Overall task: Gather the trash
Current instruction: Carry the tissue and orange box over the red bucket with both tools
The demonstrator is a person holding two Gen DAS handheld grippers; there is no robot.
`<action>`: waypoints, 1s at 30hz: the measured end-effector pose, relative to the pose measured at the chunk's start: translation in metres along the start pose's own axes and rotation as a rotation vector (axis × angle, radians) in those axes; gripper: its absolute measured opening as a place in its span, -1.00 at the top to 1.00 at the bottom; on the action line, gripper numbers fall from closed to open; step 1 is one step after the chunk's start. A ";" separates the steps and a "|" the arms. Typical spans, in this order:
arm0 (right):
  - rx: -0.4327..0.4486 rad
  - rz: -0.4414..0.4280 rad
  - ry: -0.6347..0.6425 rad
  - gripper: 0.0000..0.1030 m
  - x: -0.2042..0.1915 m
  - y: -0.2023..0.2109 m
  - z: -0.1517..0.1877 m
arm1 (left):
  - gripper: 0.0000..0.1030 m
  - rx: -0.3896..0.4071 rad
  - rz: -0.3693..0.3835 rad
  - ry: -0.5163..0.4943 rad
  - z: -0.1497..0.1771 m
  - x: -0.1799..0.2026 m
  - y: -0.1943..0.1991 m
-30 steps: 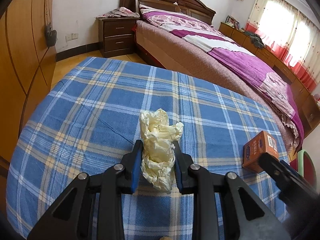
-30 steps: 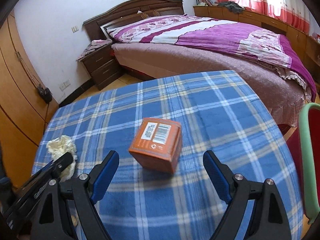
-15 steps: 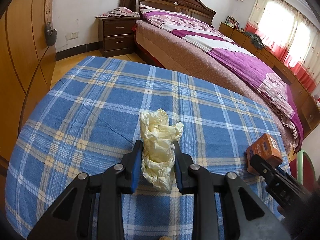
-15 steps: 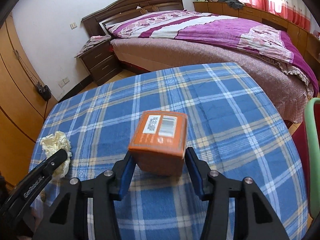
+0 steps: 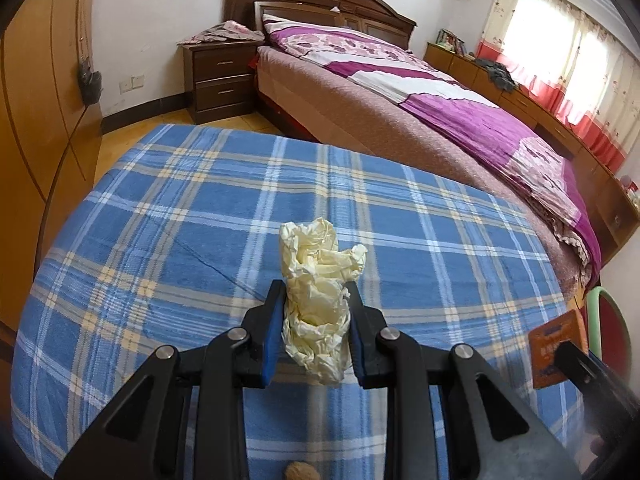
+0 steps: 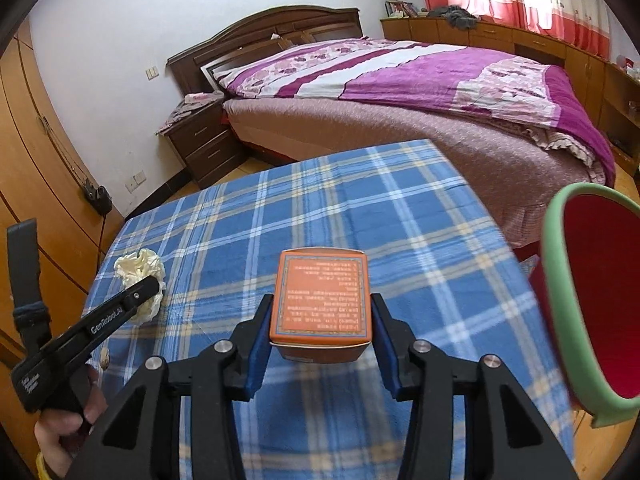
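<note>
I have both pieces of trash in hand. My left gripper (image 5: 316,332) is clamped narrow on the crumpled cream-yellow paper wad (image 5: 318,280), held just above the left part of the blue plaid tablecloth (image 5: 160,248). My right gripper (image 6: 320,340) has just been closing, and its blue pads now press the sides of the small orange cardboard box (image 6: 322,300), which hangs clear of the cloth towards the table's right edge.

So I judge the picking up is done and the dropping off remains. The red bin with the green rim (image 6: 592,312) stands just beside that right edge, its mouth tilted towards me, and the box is near it; the wad has the whole width of the table to cross.

The cloth ahead looks bare, so there is open room across the top. A small brownish lump (image 5: 300,472) lies at the near edge; I cannot tell what it is. The bed (image 6: 400,92) lies beyond the far edge.
</note>
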State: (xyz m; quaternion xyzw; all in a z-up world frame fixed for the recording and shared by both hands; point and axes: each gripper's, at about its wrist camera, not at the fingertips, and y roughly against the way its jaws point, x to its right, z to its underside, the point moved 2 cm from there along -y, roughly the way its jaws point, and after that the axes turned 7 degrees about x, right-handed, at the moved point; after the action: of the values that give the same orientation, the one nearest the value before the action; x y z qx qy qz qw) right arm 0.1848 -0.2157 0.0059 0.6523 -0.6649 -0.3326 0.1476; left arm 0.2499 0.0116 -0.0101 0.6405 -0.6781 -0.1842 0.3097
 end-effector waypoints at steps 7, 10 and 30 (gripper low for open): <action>0.030 0.001 -0.031 0.06 0.020 0.032 0.006 | 0.44 0.006 0.034 -0.044 0.001 0.020 0.020; 0.043 0.003 -0.046 0.06 0.030 0.043 0.007 | 0.44 0.009 0.053 -0.056 0.001 0.027 0.032; 0.154 0.007 -0.107 0.06 0.072 0.121 0.017 | 0.44 0.037 0.161 -0.106 0.014 0.077 0.106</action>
State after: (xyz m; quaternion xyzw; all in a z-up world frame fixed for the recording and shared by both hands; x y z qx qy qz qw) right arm 0.0736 -0.2900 0.0531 0.6406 -0.6978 -0.3144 0.0622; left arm 0.1620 -0.0546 0.0626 0.5789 -0.7463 -0.1797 0.2750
